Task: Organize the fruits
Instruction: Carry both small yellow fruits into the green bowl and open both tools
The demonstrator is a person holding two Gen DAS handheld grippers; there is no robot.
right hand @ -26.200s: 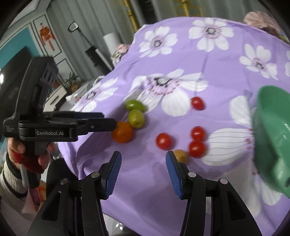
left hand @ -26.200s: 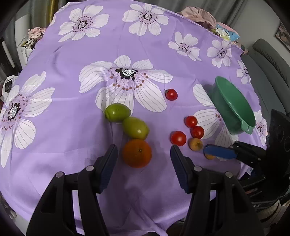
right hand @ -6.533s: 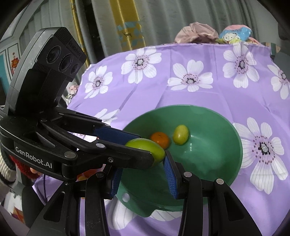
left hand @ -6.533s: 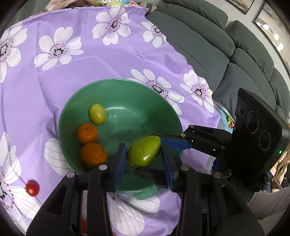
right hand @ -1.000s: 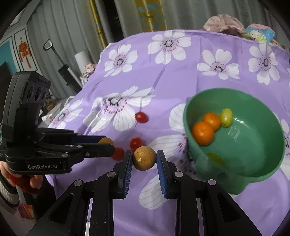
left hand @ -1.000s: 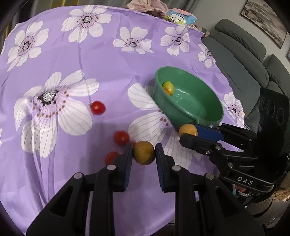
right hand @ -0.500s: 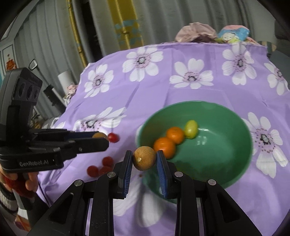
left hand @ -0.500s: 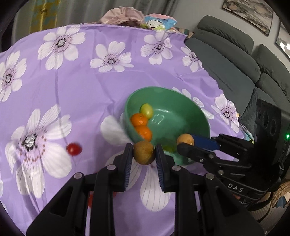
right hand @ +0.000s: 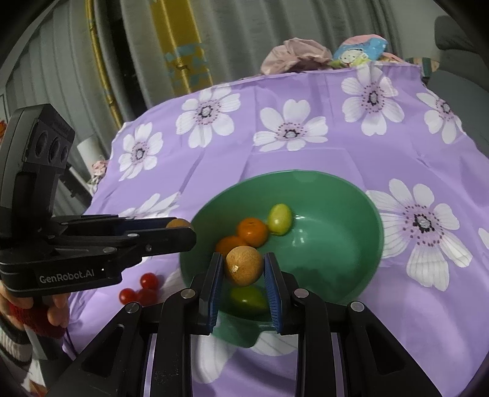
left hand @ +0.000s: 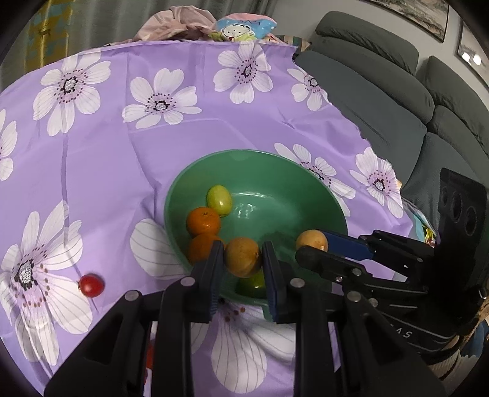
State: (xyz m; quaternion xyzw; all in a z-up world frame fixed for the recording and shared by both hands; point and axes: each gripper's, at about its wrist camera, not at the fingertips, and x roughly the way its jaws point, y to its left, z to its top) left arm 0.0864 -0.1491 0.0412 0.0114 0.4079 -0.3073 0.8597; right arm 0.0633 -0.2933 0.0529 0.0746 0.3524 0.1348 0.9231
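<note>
My left gripper (left hand: 242,259) is shut on a small yellow-brown fruit (left hand: 242,256) and holds it over the near rim of the green bowl (left hand: 293,171). My right gripper (right hand: 243,268) is shut on a similar tan fruit (right hand: 244,265) above the bowl's (right hand: 345,189) near edge. In the bowl lie two oranges (left hand: 203,220), a yellow-green fruit (left hand: 219,200) and a green fruit (left hand: 252,282) low at the front. The right gripper also shows in the left wrist view (left hand: 311,245), the left one in the right wrist view (right hand: 180,227).
The table wears a purple flowered cloth (left hand: 122,137). A cherry tomato (left hand: 91,285) lies left of the bowl; three cherry tomatoes (right hand: 142,288) show in the right wrist view. A grey sofa (left hand: 412,100) stands to the right. Clothes and a pillow (left hand: 241,27) lie beyond the table.
Both grippers, each holding its small fruit, have moved from beside the cherry tomatoes to over the green bowl's near rim. The bowl now fills the middle of both views.
</note>
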